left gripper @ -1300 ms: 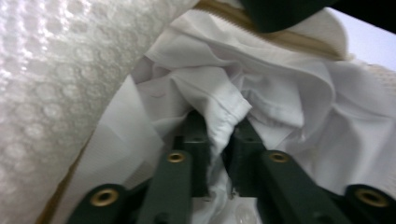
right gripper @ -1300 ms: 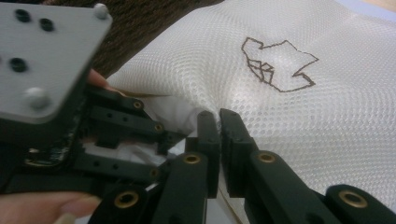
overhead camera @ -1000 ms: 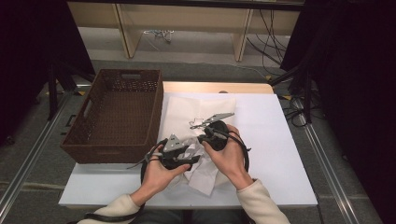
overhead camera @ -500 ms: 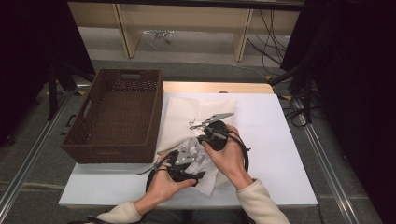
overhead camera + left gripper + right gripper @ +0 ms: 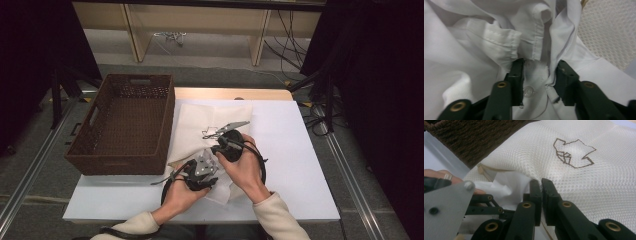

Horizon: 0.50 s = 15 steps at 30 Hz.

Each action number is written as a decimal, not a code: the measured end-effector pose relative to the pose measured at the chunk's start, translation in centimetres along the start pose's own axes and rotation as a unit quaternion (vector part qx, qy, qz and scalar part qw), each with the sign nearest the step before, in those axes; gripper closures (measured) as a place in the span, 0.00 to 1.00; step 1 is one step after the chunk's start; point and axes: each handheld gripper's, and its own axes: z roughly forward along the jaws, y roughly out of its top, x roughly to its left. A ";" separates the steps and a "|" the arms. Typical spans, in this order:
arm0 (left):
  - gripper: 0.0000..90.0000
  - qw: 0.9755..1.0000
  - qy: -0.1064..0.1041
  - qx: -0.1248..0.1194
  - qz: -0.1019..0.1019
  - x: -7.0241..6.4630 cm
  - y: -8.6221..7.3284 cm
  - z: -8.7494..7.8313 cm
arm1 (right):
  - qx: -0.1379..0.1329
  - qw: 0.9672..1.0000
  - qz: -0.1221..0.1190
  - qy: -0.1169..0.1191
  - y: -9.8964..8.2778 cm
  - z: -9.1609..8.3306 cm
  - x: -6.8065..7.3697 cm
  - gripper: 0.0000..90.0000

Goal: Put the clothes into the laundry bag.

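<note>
From the high view, a person's two hands meet at the near middle of a white table (image 5: 300,150). Beside them, a dark brown woven basket (image 5: 122,125) stands at the table's left. A white mesh laundry bag with a brown outline logo (image 5: 215,125) lies flat in front of the hands. The left gripper (image 5: 187,175) and right gripper (image 5: 220,147) work at the bag's near edge, where a crumpled white cotton shirt (image 5: 220,187) pokes out.

In the left gripper view, the jaws stand partly open around a fold of the shirt's buttoned placket (image 5: 534,75), a clear button (image 5: 528,91) lying between them. They have not yet closed on the fabric.

In the right gripper view, the jaws are pinched almost together on the bag's mesh edge (image 5: 539,180), apparently holding it.

This looks like the stage of moving the shirt through the bag's mouth. Next, the left jaws likely need to close firmly on the placket.
</note>
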 end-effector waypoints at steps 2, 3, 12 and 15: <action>0.80 1.000 -0.001 -0.003 0.000 0.1 0.0 -0.1 | 0.000 1.000 0.002 0.000 0.0 0.0 0.1 0.98; 0.86 1.000 -0.001 -0.007 0.001 0.1 0.0 0.0 | -0.001 1.000 0.001 -0.001 0.0 0.0 0.1 0.98; 0.98 0.999 -0.023 -0.029 -0.037 0.4 0.0 -0.1 | 0.008 1.000 0.029 0.001 0.0 -0.3 0.3 0.98; 0.98 0.998 -0.023 -0.038 -0.043 0.6 0.3 -0.3 | 0.000 1.000 0.028 -0.004 0.0 -0.3 0.3 0.98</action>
